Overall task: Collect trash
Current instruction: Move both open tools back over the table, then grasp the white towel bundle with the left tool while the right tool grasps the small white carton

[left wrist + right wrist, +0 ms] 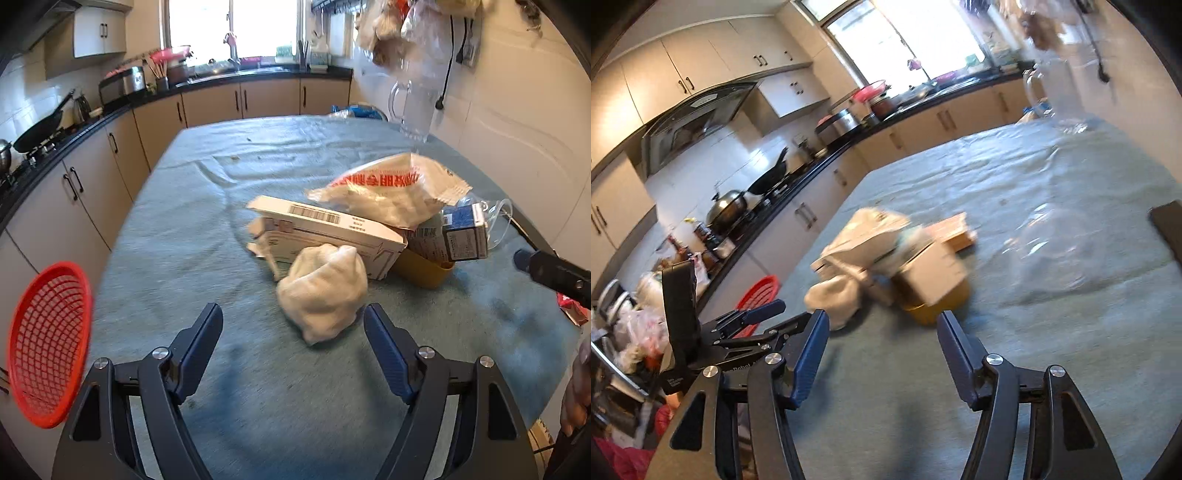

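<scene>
A heap of trash lies on the blue-grey tablecloth (207,229). It holds a crumpled white wad (323,291), a flat white carton with a barcode (325,232), a white snack bag with red print (391,188), a small blue-and-white milk carton (463,234) and a yellow bowl (424,271) under them. My left gripper (293,321) stands open just short of the wad, nothing between its fingers. My right gripper (882,332) is open too, above the cloth in front of the blurred heap (897,254). The left gripper (753,325) also shows at the left of the right wrist view.
A red mesh basket (48,343) hangs beyond the table's left edge. A clear glass jug (413,107) stands at the far right corner, with crumpled clear plastic (1056,251) lying right of the heap. Kitchen counters with a wok (40,129) run along the left and back.
</scene>
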`<state>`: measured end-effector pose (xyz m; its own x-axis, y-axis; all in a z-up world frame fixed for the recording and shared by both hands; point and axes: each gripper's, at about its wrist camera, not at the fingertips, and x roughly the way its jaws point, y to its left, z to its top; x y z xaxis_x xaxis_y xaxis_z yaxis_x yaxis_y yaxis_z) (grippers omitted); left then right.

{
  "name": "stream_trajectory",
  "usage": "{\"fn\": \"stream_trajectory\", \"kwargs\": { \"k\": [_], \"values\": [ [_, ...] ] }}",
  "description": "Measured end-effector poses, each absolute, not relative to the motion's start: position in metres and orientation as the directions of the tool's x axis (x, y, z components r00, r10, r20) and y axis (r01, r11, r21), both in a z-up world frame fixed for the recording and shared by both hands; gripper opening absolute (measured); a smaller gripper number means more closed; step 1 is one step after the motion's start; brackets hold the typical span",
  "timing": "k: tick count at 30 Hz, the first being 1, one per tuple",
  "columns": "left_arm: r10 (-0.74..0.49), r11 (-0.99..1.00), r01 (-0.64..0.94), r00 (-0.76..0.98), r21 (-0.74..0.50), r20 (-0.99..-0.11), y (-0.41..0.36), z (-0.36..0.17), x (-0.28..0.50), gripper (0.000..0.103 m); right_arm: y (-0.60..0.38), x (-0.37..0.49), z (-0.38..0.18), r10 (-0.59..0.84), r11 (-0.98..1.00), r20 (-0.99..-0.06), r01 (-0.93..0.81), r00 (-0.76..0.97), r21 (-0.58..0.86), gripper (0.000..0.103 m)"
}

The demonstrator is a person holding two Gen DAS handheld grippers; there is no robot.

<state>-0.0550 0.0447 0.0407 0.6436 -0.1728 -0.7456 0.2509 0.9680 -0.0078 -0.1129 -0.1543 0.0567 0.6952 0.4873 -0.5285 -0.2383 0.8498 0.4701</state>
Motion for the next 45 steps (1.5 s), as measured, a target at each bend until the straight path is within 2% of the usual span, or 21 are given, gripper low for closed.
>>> {"fn": "stream_trajectory", "kwargs": {
  "k": [5, 9, 10, 12, 18, 19, 20, 29, 35, 45],
  "values": [
    [-0.169, 0.972, 0.233, 0.619, -0.026, -0.767, 0.034, 0.030, -0.034, 0.078, -0.154, -0.101, 0.061, 0.409, 0.906, -0.557, -0.249, 0.723, 0.341, 0.071],
    [-0.172, 0.973, 0.226, 0.621, -0.035, -0.765, 0.032, 0.028, -0.027, 0.077, -0.153, -0.081, 0.058, 0.406, 0.912, -0.580, -0.267, 0.707, 0.312, 0.071],
    [-0.173, 0.974, 0.223, 0.623, -0.038, -0.763, 0.032, 0.027, -0.026, 0.074, -0.151, -0.075, 0.056, 0.402, 0.914, -0.589, -0.273, 0.701, 0.299, 0.071],
    [-0.198, 0.970, 0.233, 0.609, -0.066, -0.768, 0.034, 0.025, -0.024, 0.055, -0.145, -0.067, 0.054, 0.392, 0.920, -0.603, -0.286, 0.695, 0.268, 0.071],
    [-0.216, 0.966, 0.246, 0.622, -0.074, -0.753, 0.034, 0.025, -0.028, 0.044, -0.128, -0.060, 0.045, 0.344, 0.937, -0.628, -0.298, 0.698, 0.183, 0.068],
    [-0.216, 0.966, 0.246, 0.625, -0.074, -0.750, 0.034, 0.025, -0.029, 0.043, -0.126, -0.061, 0.045, 0.329, 0.942, -0.632, -0.294, 0.702, 0.164, 0.055],
    [-0.217, 0.966, 0.247, 0.630, -0.073, -0.746, 0.035, 0.027, -0.031, 0.043, -0.124, -0.062, 0.044, 0.323, 0.943, -0.638, -0.296, 0.699, 0.154, 0.048],
    [-0.226, 0.965, 0.251, 0.664, -0.072, -0.712, 0.046, 0.040, -0.053, 0.043, -0.136, -0.095, 0.062, 0.322, 0.946, -0.581, -0.271, 0.747, 0.177, 0.047],
    [-0.225, 0.963, 0.265, 0.688, -0.050, -0.689, 0.050, 0.047, -0.074, 0.043, -0.148, -0.120, 0.073, 0.376, 0.925, -0.537, -0.271, 0.755, 0.267, 0.045],
    [-0.226, 0.963, 0.265, 0.699, -0.048, -0.679, 0.058, 0.049, -0.092, 0.043, -0.129, -0.134, 0.066, 0.439, 0.898, -0.547, -0.320, 0.713, 0.304, 0.045]
  ]
}}
